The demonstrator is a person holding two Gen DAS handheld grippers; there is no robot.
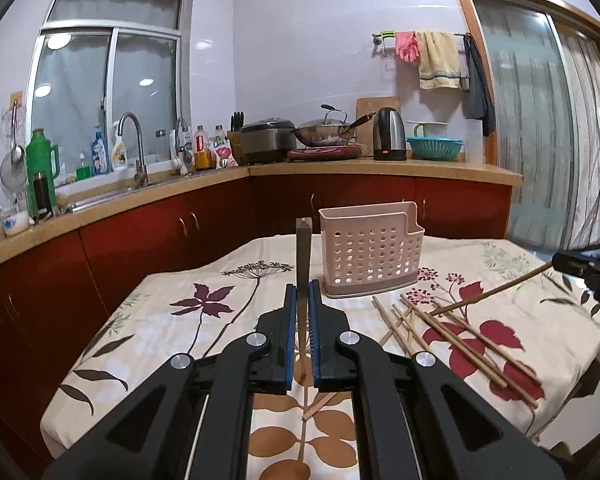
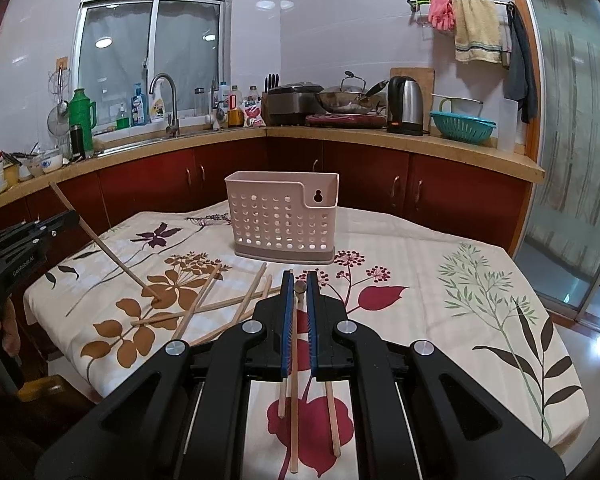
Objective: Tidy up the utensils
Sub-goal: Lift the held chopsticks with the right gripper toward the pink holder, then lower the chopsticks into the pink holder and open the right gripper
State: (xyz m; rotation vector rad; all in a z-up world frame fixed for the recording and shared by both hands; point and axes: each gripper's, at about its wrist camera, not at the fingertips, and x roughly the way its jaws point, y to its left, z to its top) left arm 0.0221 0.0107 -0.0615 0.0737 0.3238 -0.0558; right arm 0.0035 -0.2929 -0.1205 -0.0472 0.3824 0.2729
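Both tools are engaged. The left hand-held gripper [image 1: 302, 294] is clamped tight on one chopstick [image 1: 302, 252], which runs through the pads; its upper end rises beyond the fingertips, and the right wrist view shows its lower tip touching the cloth near the counter's left edge. The right hand-held gripper [image 2: 299, 286] is likewise closed on a single chopstick [image 2: 294, 380], gripped close to its metal-capped end, with the rest of the shaft trailing back beneath the tool.

The pink perforated holder [image 2: 283, 216] stands upright toward the far edge of the counter [image 2: 420, 264], which is covered with a floral cloth, and appears empty. The loose chopsticks [image 2: 220, 304] lie crossed in a scatter on the cloth in front of the holder, toward the near edge, between the two tools; none is in the holder.

Handling assessment: the sticks look light, thin and rigid, probably wood or bamboo, smooth enough to swivel between pads if held at one point only. A hold near the thick upper end, as on the right, seems to leave the narrow tip free to enter the holder's open top. The crossed sticks risk being disturbed together, so single outlying ones are likely safer to take first. The holder itself looks like light plastic and may shift or tip if struck on its rim.
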